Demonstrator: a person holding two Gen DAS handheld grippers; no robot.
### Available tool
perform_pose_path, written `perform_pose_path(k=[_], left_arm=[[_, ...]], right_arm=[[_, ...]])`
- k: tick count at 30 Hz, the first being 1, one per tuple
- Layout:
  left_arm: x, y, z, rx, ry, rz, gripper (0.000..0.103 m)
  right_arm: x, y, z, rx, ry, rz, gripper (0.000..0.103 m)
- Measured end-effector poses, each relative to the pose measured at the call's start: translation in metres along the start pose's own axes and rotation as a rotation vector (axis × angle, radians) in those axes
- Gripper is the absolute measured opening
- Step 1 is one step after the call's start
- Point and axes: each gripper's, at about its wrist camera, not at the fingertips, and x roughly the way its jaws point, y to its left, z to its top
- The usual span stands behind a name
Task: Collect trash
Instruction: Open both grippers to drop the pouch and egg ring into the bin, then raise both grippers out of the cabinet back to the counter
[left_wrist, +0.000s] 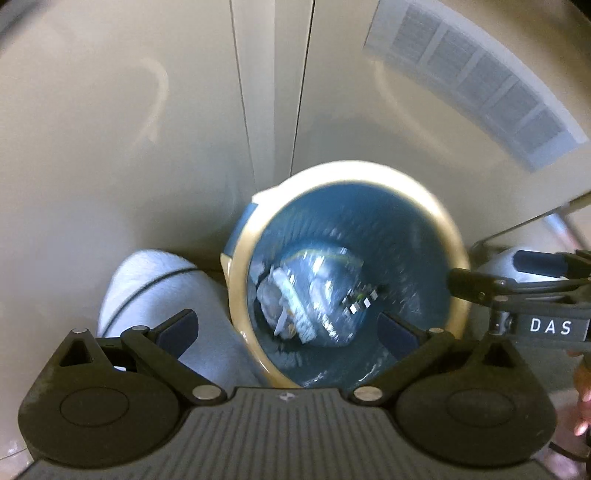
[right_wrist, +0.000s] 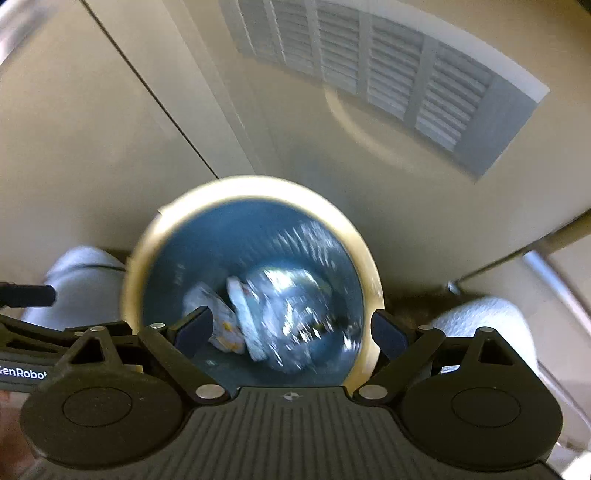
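Two grippers of mine hang above a round blue plastic trash bin with a cream rim (left_wrist: 448, 229), both cameras looking straight down into it. My left gripper (left_wrist: 288, 326) has its jaws spread wide, nothing between them; its right fingertip sits over the bin's mouth and its left one over a pale grey knee (left_wrist: 162, 288) just beside the bin. My right gripper (right_wrist: 291, 328) also has its jaws wide apart and holds nothing; its left fingertip lies over the bin's interior and its right one over the cream rim (right_wrist: 373, 280).

Trash lies at the bottom of the bin: crumpled clear plastic wrapping with bright glints (left_wrist: 325, 273), a crumpled whitish paper wad (left_wrist: 284, 299) to the left of it, and a small dark scrap with white squares (left_wrist: 360, 304) to the right. From the right wrist view the same heap shows as shiny plastic (right_wrist: 295, 295) with pale paper (right_wrist: 221, 317) beside it, blurred so finer detail cannot be told.

In the left wrist view my right gripper enters from the right edge, its black body carrying a label reading DAS (left_wrist: 550, 326). Behind the bin stand beige cabinet doors (left_wrist: 110, 147) with narrow vertical seams. A white louvred vent panel (right_wrist: 388, 81) reflects or shows on the glossy beige surface higher up. A second pale grey knee (right_wrist: 491, 321) lies to the right of the bin
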Motion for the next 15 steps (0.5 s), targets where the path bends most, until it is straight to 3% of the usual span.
perform_pose_path(k=[6, 11, 15], left_arm=[[-0.059, 0.0, -0.019, 0.023, -0.166, 0.0, 0.103], [-0.091, 0.001, -0.022, -0.007, -0.248, -0.006, 0.103], [-0.107, 0.0, -0.02, -0.012, -0.298, -0.017, 0.103]], right_arm=[[-0.075, 0.012, -0.021, -0.076, -0.212, 0.009, 0.095], [-0.121, 0.019, -0.032, -0.108, -0.367, -0.016, 0.096], [-0.142, 0.013, -0.035, -0.081, -0.435, -0.006, 0.097]])
